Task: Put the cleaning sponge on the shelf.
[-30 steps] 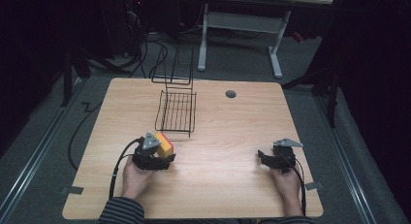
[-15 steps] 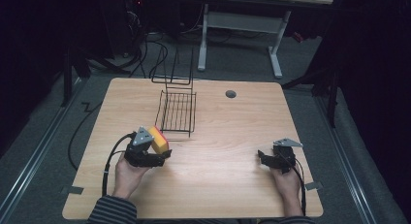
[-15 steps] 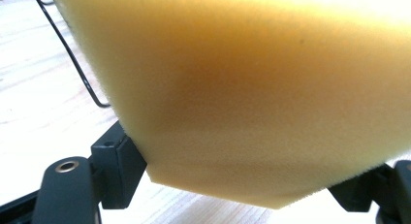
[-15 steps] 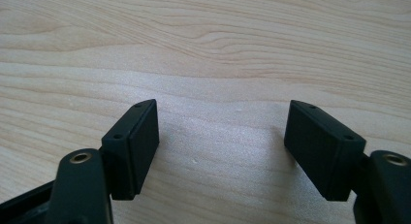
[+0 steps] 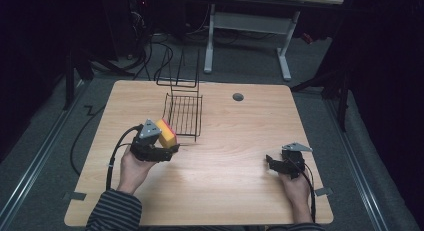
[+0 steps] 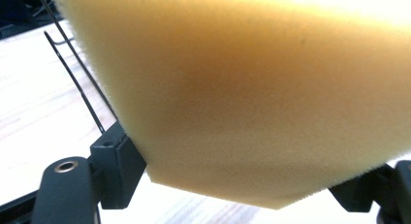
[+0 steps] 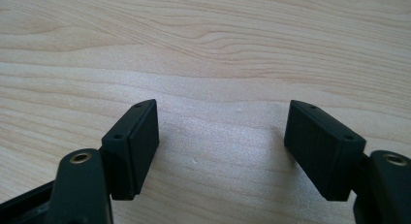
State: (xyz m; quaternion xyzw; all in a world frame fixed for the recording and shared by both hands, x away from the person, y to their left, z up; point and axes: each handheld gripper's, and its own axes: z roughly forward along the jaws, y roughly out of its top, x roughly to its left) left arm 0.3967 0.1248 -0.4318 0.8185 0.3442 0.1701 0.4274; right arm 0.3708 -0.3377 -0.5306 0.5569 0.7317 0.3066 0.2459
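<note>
Forearm angled in from the desk's (image 5: 225, 136) near edge, my left gripper (image 5: 159, 152) hangs above it clenched on the yellow sponge (image 5: 167, 135), beside the wire rack (image 5: 183, 116).

Left claw (image 5: 167, 147) grips a yellow-and-red sponge (image 5: 166, 134) just beside the wire rack (image 5: 184, 116); right claw (image 5: 274, 163) rests on the counter (image 5: 235, 136).

Bare table (image 5: 235, 161) lies open between the two hands and along its right half. The wire rack (image 5: 183, 113) stands just beyond the sponge (image 5: 166, 133), blocking the way forward there.
</note>
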